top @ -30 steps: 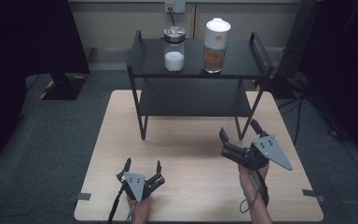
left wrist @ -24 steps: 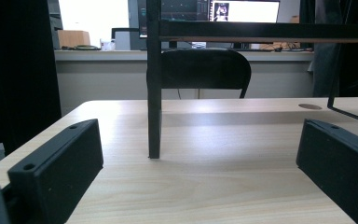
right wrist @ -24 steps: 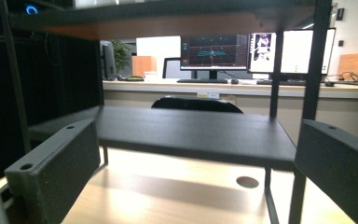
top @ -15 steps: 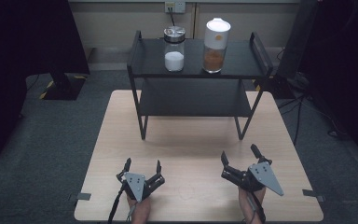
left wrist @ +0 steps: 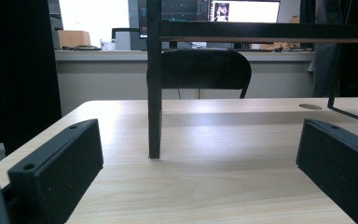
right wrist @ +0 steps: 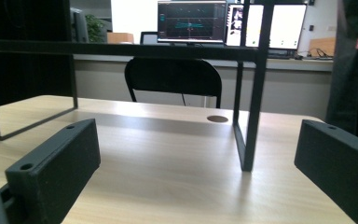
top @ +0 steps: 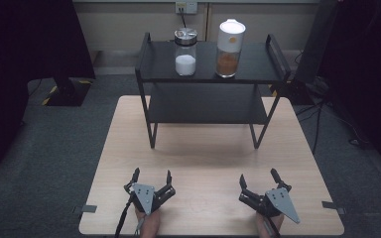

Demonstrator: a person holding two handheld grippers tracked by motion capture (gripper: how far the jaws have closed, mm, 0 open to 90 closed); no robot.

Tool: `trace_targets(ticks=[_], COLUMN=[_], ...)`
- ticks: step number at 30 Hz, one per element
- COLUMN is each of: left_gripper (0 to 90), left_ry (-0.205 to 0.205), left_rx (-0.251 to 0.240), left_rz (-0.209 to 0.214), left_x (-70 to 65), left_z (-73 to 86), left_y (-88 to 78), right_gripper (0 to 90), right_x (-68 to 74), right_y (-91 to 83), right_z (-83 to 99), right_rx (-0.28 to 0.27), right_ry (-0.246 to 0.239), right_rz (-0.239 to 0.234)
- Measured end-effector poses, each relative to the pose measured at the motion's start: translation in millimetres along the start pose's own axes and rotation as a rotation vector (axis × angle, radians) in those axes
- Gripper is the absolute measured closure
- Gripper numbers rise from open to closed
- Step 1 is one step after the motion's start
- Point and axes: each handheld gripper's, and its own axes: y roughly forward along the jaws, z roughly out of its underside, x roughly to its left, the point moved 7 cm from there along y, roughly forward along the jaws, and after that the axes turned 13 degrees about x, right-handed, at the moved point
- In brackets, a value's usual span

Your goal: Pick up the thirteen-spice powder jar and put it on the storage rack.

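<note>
two grippers, two jars, one rack, one table. left gripper (top: 152,177) sits low at the near edge of the table (top: 129,144), jaws spread wide, nothing between them. right gripper (top: 260,179) also at the near edge, well apart from the left, jaws wide and empty.

black two-tier rack (top: 154,59) stands on the far half of the table. both jars on its top shelf, side by side, apart from each other: glass jar (top: 185,52) with metal lid and white contents on the left, taller white-lidded jar (top: 228,49) with orange-brown contents on the right. both well apart from either gripper.

in the left gripper view a rack leg (left wrist: 154,93) stands straight ahead between the jaws, with the top shelf edge crossing above. in the right gripper view a rack leg (right wrist: 253,112) stands ahead, right of centre. black chair (right wrist: 173,77) and monitors (right wrist: 191,21) sit beyond the table.

vs a second ago: right gripper has dropped from mid-table on the right, down to the near edge, now level with the left. left gripper unchanged. jars unchanged.
</note>
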Motion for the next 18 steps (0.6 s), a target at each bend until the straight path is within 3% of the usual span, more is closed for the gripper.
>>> trace_targets(ticks=[18], left_gripper=[0.0], left_ry=[-0.001], left_rx=[0.000], left_rz=[-0.004], left_x=[-0.4], left_z=[0.1], left_y=[-0.1], right_gripper=[0.0], right_x=[-2.5], right_y=[2.6], right_z=[19.2], right_rx=[0.003], right_ry=[0.033], right_rz=[0.047])
